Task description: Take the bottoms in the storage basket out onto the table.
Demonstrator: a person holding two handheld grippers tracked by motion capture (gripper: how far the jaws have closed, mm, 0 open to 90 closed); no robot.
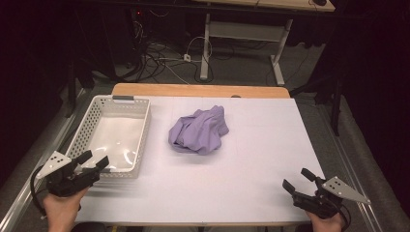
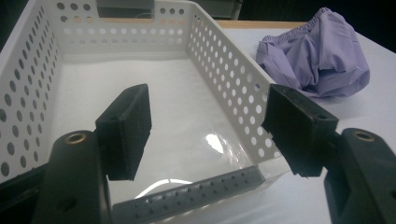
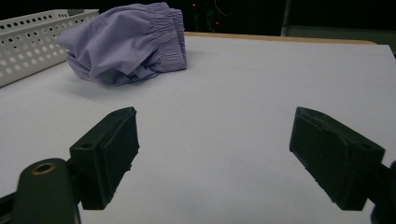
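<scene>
My left gripper [image 1: 94,160] gapes empty over the white perforated plastic basket's [image 1: 140,140] near rim; right gripper [image 1: 298,180] wide, empty; crumpled lilac cloth [image 1: 199,130] centre.

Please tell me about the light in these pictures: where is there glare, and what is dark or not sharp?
High view: the table is bright, the room behind it nearly black, and glare sits on the basket floor. Left gripper view: a white glint on that floor, near jaws slightly soft. Right gripper view: the purple cloth casts a soft shadow; the background is dark.
</scene>
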